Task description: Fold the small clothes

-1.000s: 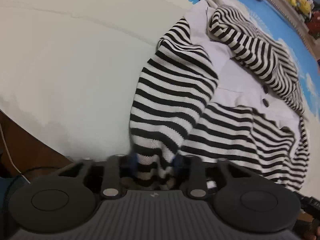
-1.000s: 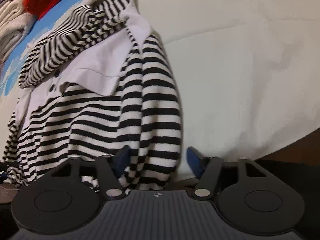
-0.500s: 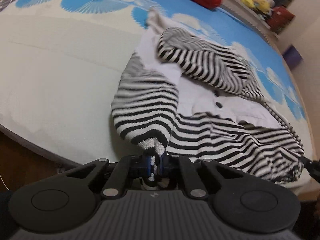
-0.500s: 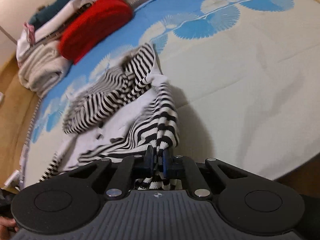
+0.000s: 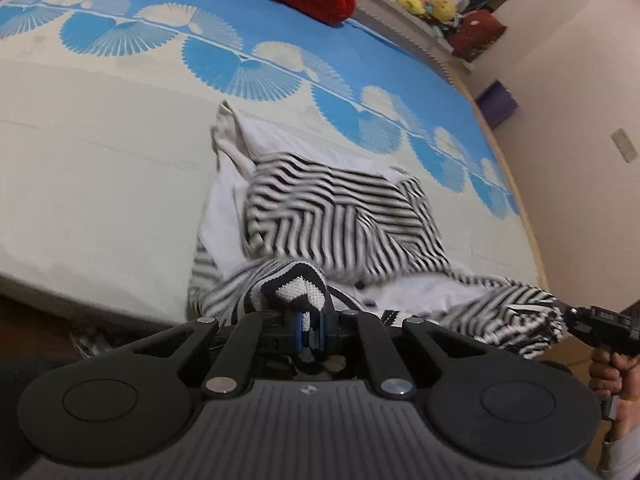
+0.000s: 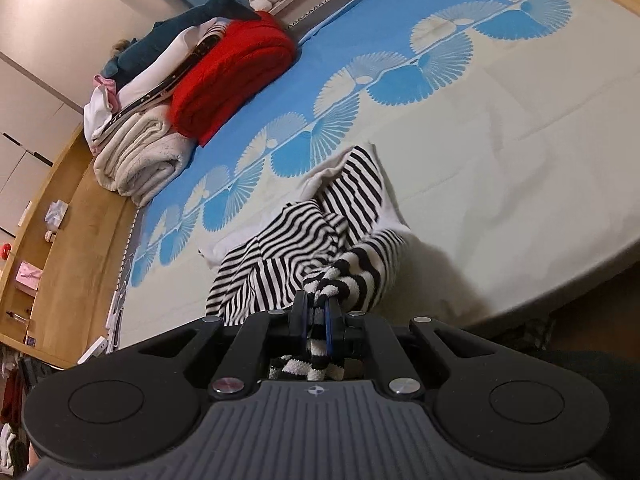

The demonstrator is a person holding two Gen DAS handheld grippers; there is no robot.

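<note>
Your left claw (image 5: 307,326) pinches a striped edge of the black-and-white striped top (image 5: 344,216), its blue pads pressed onto the knit. Your right claw (image 6: 316,322) clamps another bunched striped edge of the same top (image 6: 304,248). The garment lies crumpled on the bed (image 5: 100,184), lifted toward you; a red blanket (image 6: 232,76) sits at 11 o'clock.
</note>
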